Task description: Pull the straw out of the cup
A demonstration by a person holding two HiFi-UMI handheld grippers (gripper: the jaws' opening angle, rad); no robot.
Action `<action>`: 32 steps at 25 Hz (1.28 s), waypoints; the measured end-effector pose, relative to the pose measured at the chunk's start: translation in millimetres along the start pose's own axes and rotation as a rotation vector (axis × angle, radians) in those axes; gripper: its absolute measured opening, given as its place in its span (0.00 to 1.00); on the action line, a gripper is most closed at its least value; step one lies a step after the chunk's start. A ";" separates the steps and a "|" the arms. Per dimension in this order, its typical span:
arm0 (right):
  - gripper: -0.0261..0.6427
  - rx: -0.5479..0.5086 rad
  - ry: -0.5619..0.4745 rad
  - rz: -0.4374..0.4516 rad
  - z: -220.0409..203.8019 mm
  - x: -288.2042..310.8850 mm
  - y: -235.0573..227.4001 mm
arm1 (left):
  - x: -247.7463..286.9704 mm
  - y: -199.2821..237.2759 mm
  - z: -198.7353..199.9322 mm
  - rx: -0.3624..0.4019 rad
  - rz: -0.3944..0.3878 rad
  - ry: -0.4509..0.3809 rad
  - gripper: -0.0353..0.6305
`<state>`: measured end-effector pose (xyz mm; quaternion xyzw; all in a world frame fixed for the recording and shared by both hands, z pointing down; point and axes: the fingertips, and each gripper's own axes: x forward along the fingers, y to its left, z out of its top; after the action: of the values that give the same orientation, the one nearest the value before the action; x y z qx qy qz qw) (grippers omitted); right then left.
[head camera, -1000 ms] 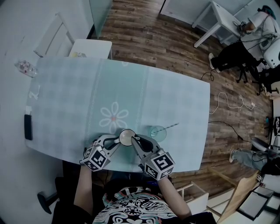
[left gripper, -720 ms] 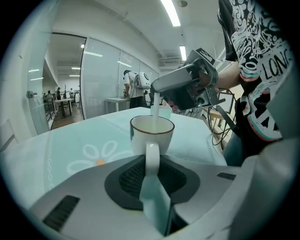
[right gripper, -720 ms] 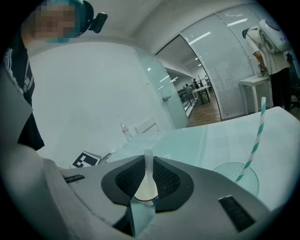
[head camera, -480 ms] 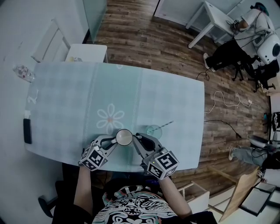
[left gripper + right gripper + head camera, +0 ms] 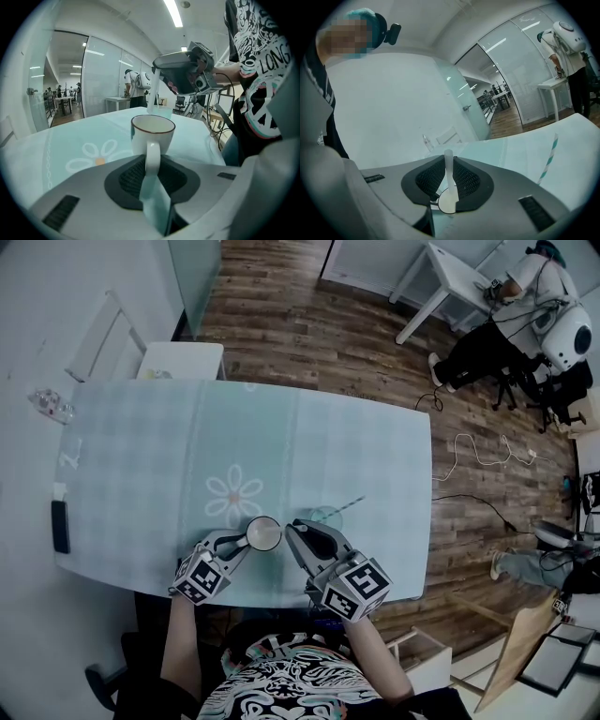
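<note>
A white mug (image 5: 263, 532) with a brown rim (image 5: 153, 125) stands near the table's front edge. My left gripper (image 5: 246, 542) is shut on its handle (image 5: 152, 157). My right gripper (image 5: 292, 526) is beside the mug on its right, raised above it, shut on a white straw (image 5: 448, 169) that stands upright between the pads. In the left gripper view that straw (image 5: 151, 93) hangs from the right gripper (image 5: 159, 77), and its lower end is about level with the mug's rim. Whether it has left the mug I cannot tell.
A clear glass (image 5: 328, 517) with a striped straw (image 5: 352, 502) stands just right of the mug; that straw (image 5: 548, 159) shows in the right gripper view too. A dark phone (image 5: 60, 526) and a clear bottle (image 5: 47, 404) sit at the table's left. A person (image 5: 497, 329) sits far off.
My right gripper has risen with the white straw in it. The left gripper and the mug have stayed put.
</note>
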<state>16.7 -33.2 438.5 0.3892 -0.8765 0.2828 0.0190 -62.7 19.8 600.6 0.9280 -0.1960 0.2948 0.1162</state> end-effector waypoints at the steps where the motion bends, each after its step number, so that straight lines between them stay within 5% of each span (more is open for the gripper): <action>1: 0.14 0.005 -0.005 0.002 1.1 -0.4 -0.2 | 0.1 0.1 -0.5 -0.002 0.000 0.001 0.21; 23: 0.14 0.067 -0.048 0.054 -6.1 -47.0 2.9 | -1.5 2.6 -2.4 -0.010 0.036 -0.011 0.21; 32: 0.14 0.104 0.005 0.063 -28.3 -63.0 1.7 | 0.2 3.6 -3.0 0.018 0.113 0.010 0.21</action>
<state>54.1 24.5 445.4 0.3610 -0.8724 0.3294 -0.0083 -65.7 17.5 603.5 0.9149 -0.2449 0.3075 0.0921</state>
